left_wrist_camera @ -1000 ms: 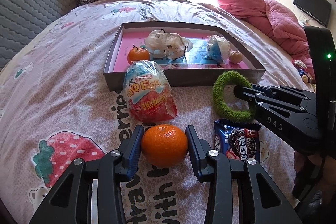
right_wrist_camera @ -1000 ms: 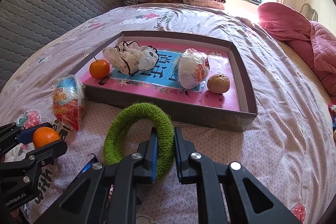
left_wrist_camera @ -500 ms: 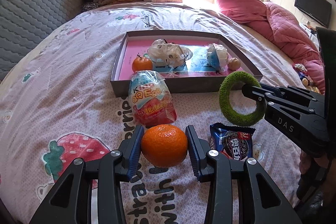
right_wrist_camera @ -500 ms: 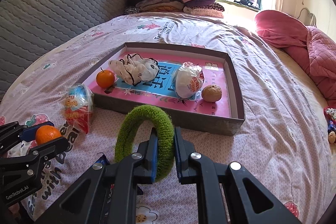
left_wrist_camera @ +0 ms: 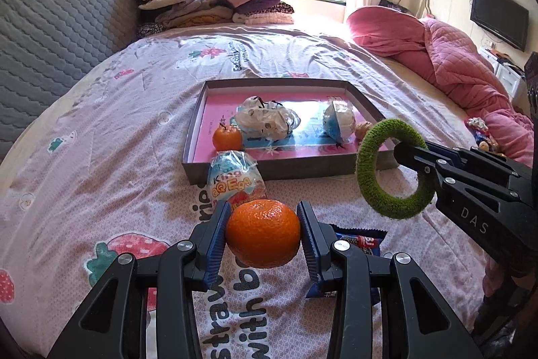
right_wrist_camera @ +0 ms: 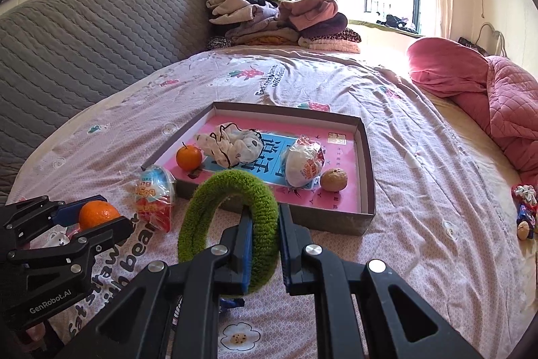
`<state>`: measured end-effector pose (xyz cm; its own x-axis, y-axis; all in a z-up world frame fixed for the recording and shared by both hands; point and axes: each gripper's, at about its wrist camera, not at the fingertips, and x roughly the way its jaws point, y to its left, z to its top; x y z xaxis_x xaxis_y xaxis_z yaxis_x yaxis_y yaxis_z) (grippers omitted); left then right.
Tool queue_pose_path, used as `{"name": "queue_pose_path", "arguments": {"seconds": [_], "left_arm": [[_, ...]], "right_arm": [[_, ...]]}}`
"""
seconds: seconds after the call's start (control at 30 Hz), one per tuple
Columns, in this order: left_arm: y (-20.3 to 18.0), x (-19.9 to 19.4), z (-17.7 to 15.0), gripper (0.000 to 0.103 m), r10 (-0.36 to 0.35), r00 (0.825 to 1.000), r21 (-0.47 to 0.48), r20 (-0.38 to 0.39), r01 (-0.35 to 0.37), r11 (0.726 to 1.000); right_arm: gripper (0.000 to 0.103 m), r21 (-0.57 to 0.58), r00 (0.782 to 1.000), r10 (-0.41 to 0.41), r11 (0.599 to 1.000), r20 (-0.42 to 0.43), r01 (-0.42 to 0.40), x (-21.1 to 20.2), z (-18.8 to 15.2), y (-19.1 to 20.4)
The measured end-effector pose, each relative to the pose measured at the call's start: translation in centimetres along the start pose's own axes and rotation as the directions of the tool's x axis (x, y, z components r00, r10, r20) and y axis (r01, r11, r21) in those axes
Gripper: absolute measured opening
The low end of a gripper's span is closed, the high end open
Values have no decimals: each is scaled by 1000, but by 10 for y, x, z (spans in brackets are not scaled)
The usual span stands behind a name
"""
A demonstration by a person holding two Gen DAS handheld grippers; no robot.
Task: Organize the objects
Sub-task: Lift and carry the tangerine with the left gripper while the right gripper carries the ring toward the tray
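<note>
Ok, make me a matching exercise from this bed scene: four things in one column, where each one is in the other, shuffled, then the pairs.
Things:
1. fuzzy green ring
2. large orange mandarin
3. brown walnut
4. blue-and-red wrapped toy egg

Places:
A. inside the grey shallow box
B. on the bedsheet in front of the box
C. in the left gripper
D. in the right gripper

Pairs: 1-D, 2-C, 3-A, 4-B
</note>
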<state>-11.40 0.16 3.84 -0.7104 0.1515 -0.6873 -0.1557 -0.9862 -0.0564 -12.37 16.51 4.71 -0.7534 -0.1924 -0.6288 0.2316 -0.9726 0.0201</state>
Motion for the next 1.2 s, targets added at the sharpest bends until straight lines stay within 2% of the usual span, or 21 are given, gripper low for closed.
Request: {"name": "queue_pose_path", "arguments": {"seconds": [0.37, 1.2], "left_arm": [[-2, -9, 32, 42, 23, 998, -21, 61, -22, 1000], [-4, 6, 79, 42, 23, 993, -20, 113, -20, 1000]], "right_arm": [[14, 7, 998, 4, 1000, 63, -4, -16, 13, -4], [14, 7, 990, -20, 1000, 138, 20, -28, 47, -15]]}}
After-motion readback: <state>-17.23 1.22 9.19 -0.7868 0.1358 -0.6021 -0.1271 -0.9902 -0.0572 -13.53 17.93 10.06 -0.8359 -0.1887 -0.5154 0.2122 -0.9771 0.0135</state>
